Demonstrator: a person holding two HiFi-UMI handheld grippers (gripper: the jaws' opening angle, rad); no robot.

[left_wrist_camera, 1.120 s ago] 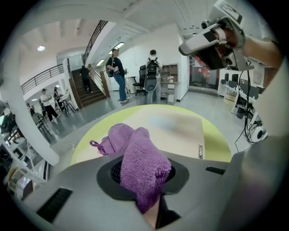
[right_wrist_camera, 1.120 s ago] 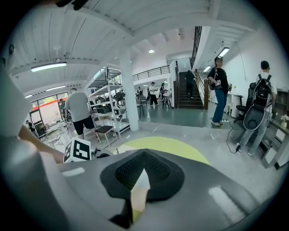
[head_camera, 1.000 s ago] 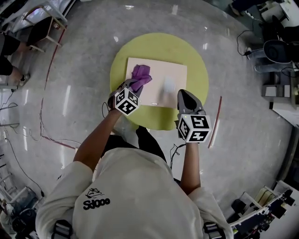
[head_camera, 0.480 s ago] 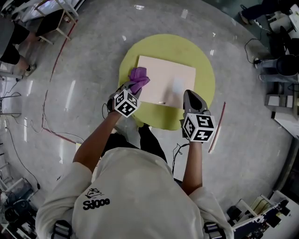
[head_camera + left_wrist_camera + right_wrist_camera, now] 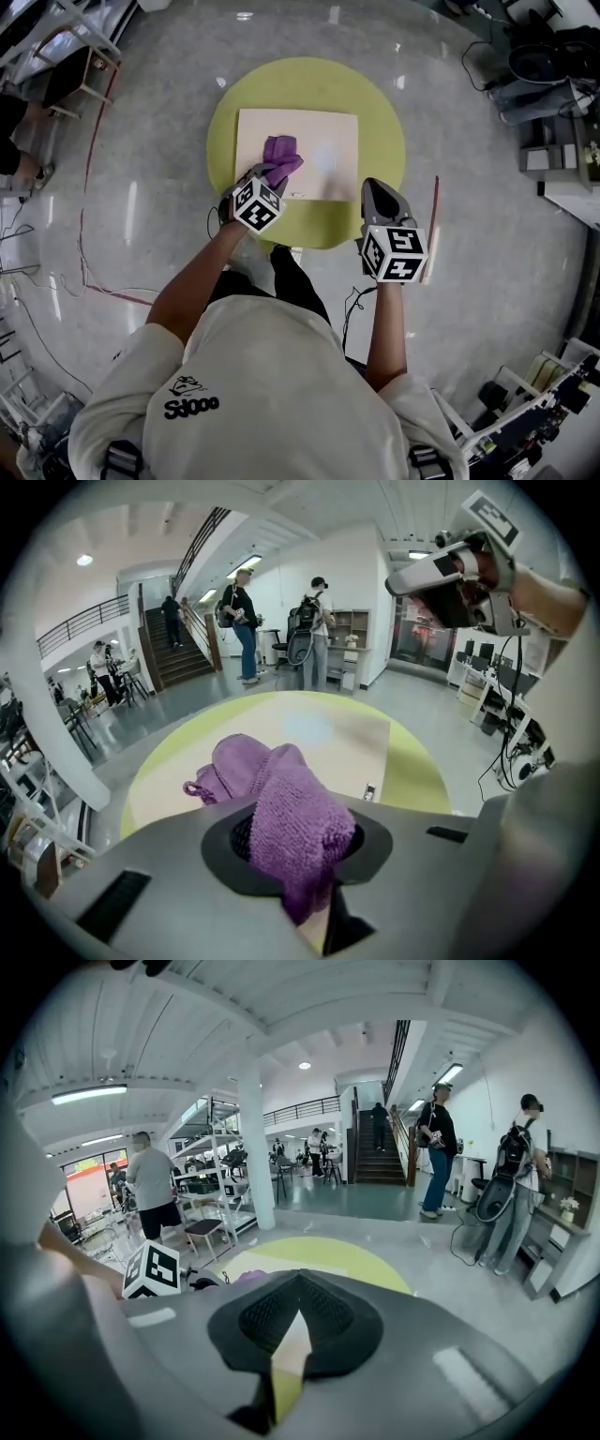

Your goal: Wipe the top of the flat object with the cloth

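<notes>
The purple cloth (image 5: pixel 281 153) looks like soft, floppy knit, so pinching a bunched fold works: the left gripper (image 5: pixel 273 172) is clamped on one, with the rest lying on the left half of the flat board (image 5: pixel 333 131) on the round green table (image 5: pixel 380 103). The head view puts the right gripper (image 5: pixel 376 190) just beside the board's near right corner. Only its own view shows its jaws closed on nothing.

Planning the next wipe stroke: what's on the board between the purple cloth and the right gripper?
Nothing: the head view shows only bare board between the cloth and the right gripper.
</notes>
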